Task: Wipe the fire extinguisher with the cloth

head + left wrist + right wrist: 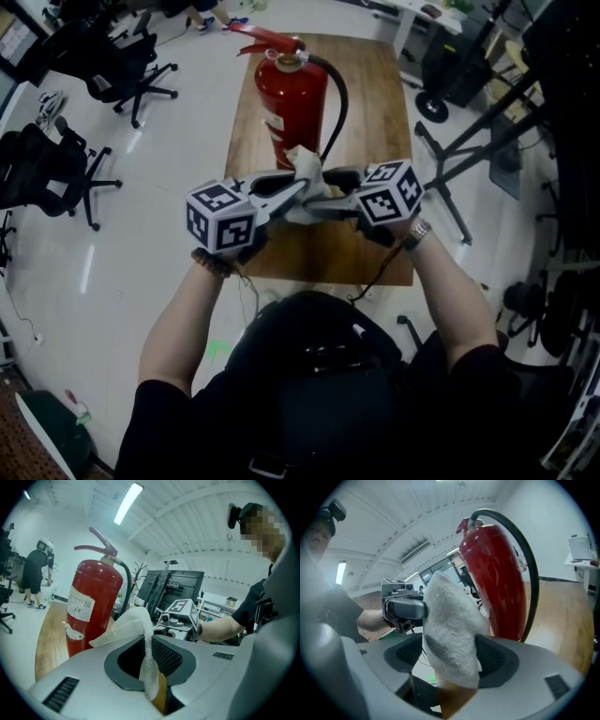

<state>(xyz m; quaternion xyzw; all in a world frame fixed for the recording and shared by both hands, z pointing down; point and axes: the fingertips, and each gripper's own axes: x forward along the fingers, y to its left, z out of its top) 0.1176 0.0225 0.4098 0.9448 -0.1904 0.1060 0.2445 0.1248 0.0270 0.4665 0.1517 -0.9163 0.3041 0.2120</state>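
Head view: left gripper (298, 193) and right gripper (317, 208) each clamped on cloth (303, 165) beside fire extinguisher (291, 103)

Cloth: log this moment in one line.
left gripper: shut on cloth | right gripper: shut on cloth | extinguisher: upright on table | contact: unclear

Black short-sleeved top (309, 412), a metal wristwatch (418, 231) on the right wrist, a dark band (212, 264) on the left. The left hand-held gripper (302, 187) and right hand-held gripper (317, 208) are light grey, dark-lined inside, each bearing a white cube (221, 217) with black square markers
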